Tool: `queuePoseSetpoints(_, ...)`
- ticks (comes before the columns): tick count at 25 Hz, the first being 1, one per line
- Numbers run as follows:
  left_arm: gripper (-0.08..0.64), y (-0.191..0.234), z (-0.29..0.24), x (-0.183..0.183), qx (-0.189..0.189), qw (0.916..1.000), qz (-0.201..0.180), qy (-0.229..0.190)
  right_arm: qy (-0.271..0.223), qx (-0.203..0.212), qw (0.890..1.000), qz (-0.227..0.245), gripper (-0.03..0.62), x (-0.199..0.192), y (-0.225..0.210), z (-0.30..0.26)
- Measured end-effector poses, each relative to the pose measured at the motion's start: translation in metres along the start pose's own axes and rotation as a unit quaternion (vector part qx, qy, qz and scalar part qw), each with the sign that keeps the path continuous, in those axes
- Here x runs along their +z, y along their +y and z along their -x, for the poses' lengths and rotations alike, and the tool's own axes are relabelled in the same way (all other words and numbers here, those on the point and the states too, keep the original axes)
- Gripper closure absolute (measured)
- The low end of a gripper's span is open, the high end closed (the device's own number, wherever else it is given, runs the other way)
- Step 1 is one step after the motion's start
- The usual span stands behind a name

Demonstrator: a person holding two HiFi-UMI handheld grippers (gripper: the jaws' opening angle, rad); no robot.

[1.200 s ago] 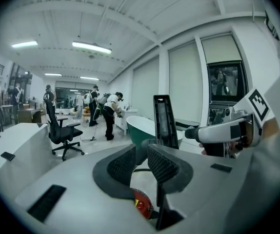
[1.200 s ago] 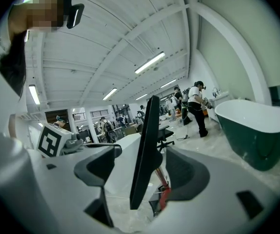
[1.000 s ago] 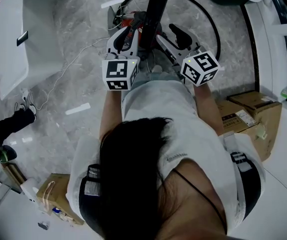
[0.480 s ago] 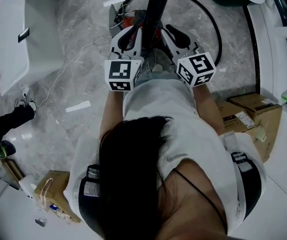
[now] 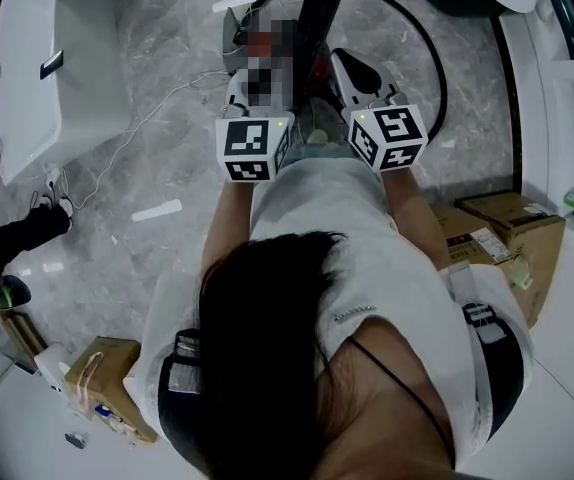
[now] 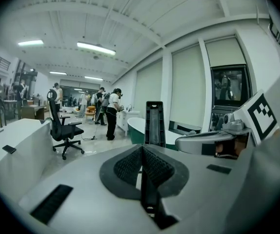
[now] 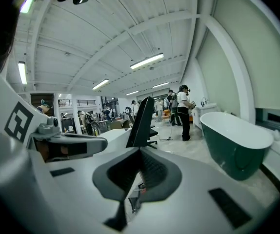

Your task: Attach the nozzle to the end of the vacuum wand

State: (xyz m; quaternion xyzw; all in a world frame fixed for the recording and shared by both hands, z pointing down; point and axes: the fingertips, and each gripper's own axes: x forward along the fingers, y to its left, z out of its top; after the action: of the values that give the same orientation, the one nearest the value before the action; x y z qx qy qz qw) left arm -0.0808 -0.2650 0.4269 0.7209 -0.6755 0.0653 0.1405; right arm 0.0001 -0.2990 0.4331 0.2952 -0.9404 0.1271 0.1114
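Currently left gripper (image 6: 141, 150), right gripper (image 7: 140, 152) just closed, pads touching, empty; black channelled plastic vacuum piece (image 6: 155, 123) upright beyond fingertips; reopen before any grasp.

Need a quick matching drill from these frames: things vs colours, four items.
Things:
1. tub
2. chair
3. box
4. floor

Colours:
A. brown
B. grey marble
C. dark green outside
D. black

Pairs: 1-C, 2-D, 3-A, 4-B
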Motion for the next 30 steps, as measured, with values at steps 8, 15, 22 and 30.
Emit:
queuePoseSetpoints(8,0.557,-0.0066,0.0025,-0.0003,-0.005,0.9999,0.005,-0.008,0.005,-0.001,1.000,0.007,0.577,-0.0022,0.0058,0.0000)
queuePoseSetpoints(15,0.557,-0.0064,0.0011,0.0004,-0.001,1.0000,0.004,-0.009,0.011,-0.007,1.000,0.011,0.577,-0.0039,0.0040,0.0006)
queuePoseSetpoints(22,0.557,-0.0059,-0.0003,-0.0034,0.004,1.0000,0.007,-0.002,0.013,-0.004,1.000,0.015,0.577,-0.0044,0.0045,-0.0008)
queuePoseSetpoints(30,0.557,-0.0051,-0.0006,-0.0042,0.007,0.9999,0.015,-0.003,0.016,-0.001,1.000,0.018,0.577,-0.0048,0.0061,-0.0020)
